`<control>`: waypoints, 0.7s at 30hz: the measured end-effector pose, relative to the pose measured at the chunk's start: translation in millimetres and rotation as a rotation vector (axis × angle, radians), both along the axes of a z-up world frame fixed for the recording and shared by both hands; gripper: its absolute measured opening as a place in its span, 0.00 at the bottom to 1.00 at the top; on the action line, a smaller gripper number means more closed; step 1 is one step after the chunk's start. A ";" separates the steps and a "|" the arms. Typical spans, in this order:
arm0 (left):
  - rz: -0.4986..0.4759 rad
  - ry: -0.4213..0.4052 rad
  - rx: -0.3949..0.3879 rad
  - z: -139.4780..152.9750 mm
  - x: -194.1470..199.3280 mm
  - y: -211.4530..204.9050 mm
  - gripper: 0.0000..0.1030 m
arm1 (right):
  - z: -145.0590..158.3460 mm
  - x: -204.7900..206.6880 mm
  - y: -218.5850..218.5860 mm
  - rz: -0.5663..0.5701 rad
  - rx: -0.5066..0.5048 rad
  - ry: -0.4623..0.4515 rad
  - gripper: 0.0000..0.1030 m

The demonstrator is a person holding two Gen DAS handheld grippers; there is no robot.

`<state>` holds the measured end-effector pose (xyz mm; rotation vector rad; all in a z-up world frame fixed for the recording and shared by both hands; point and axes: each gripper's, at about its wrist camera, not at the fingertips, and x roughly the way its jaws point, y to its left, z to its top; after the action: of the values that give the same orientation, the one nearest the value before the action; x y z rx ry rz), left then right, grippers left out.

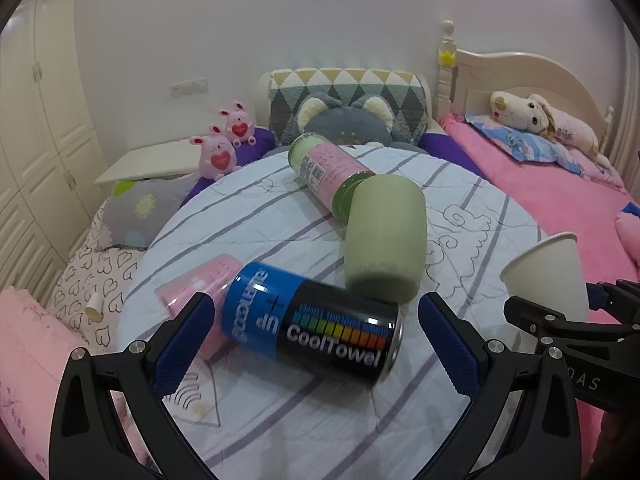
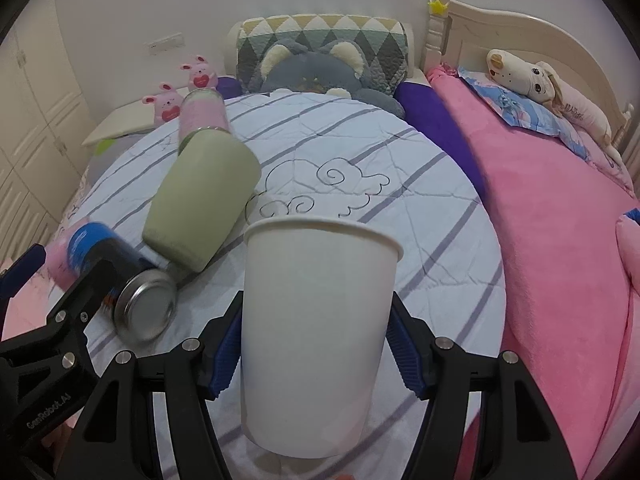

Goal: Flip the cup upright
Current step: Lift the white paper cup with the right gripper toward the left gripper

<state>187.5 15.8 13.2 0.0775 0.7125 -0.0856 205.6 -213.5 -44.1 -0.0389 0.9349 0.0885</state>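
My right gripper (image 2: 312, 356) is shut on a white paper cup (image 2: 316, 320) and holds it mouth up, tilted slightly away, over the striped bedspread. The cup also shows in the left wrist view (image 1: 548, 276) at the right edge, held by the right gripper (image 1: 560, 320). My left gripper (image 1: 316, 344) is open, its blue pads on either side of a blue and black "CoolTowel" can (image 1: 312, 320) that lies on its side. The can also shows in the right wrist view (image 2: 120, 280), beside the left gripper's fingers (image 2: 76, 304).
A green cup (image 1: 384, 236) lies on its side beyond the can, touching a pink and green canister (image 1: 328, 168). A pink cup (image 1: 196, 292) lies left of the can. Plush toys (image 1: 218, 156), a grey cushion (image 1: 344, 120) and a pink blanket (image 1: 560, 200) surround the bedspread (image 1: 320, 420).
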 end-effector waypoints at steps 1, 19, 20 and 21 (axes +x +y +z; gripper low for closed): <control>0.004 -0.005 0.004 0.7 -5.7 1.4 1.00 | 0.5 -3.9 1.3 0.004 -0.003 -0.003 0.64; 0.029 0.039 0.019 -29.3 -53.4 34.2 1.00 | -23.5 -55.2 30.1 -0.008 -0.016 0.034 0.71; 0.032 0.043 0.013 -30.3 -53.9 37.5 1.00 | -23.9 -56.3 31.0 -0.023 -0.044 0.025 0.80; 0.033 0.047 0.007 -31.1 -54.2 39.9 1.00 | -23.8 -57.0 31.6 -0.026 -0.054 0.019 0.80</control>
<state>133.2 55.7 -17.8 0.0703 0.7607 -0.0541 148.6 -181.8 -67.9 -0.0757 0.9570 0.0399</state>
